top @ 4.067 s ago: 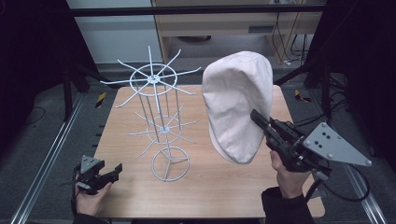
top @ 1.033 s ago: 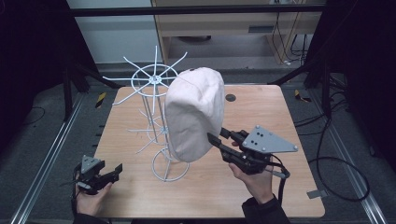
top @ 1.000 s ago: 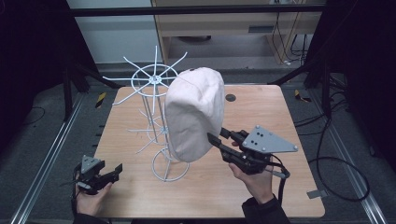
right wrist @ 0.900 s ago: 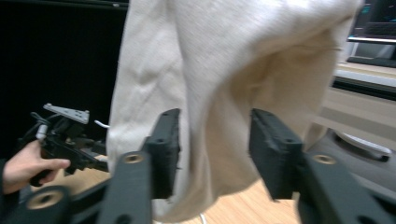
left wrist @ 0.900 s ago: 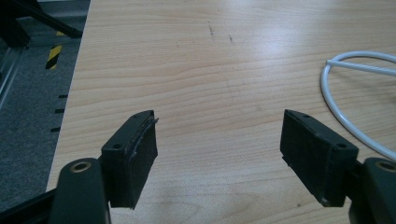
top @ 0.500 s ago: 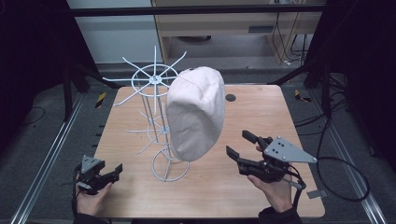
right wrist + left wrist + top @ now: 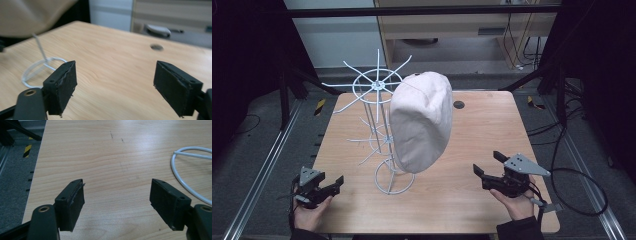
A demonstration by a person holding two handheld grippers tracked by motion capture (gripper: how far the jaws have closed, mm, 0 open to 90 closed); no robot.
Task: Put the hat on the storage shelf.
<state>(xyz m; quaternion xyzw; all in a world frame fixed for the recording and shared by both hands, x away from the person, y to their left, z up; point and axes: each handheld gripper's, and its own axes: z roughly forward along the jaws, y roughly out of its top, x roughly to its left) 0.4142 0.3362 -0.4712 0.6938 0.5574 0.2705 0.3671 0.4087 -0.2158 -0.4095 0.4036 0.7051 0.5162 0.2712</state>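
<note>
A cream cloth hat (image 7: pixel 421 120) hangs on a white wire rack (image 7: pixel 379 125) that stands on the wooden table (image 7: pixel 472 130); the hat's lower edge (image 7: pixel 30 15) shows blurred in the right gripper view. My right gripper (image 7: pixel 488 163) is open near the table's front right, well clear of the hat, with nothing between its fingers (image 7: pixel 61 85). My left gripper (image 7: pixel 337 182) is open at the front left corner, empty, left of the rack's ring base (image 7: pixel 190 175).
The rack's spokes (image 7: pixel 362 87) stick out over the table's back left. A round cable hole (image 7: pixel 458 104) lies behind the hat. A metal rail (image 7: pixel 262 170) runs along the floor to the left. A cabinet (image 7: pixel 452 25) stands behind the table.
My right gripper carried the hat leftward onto the rack, let go of it, opened and pulled back to the front right. The left gripper stayed put.
</note>
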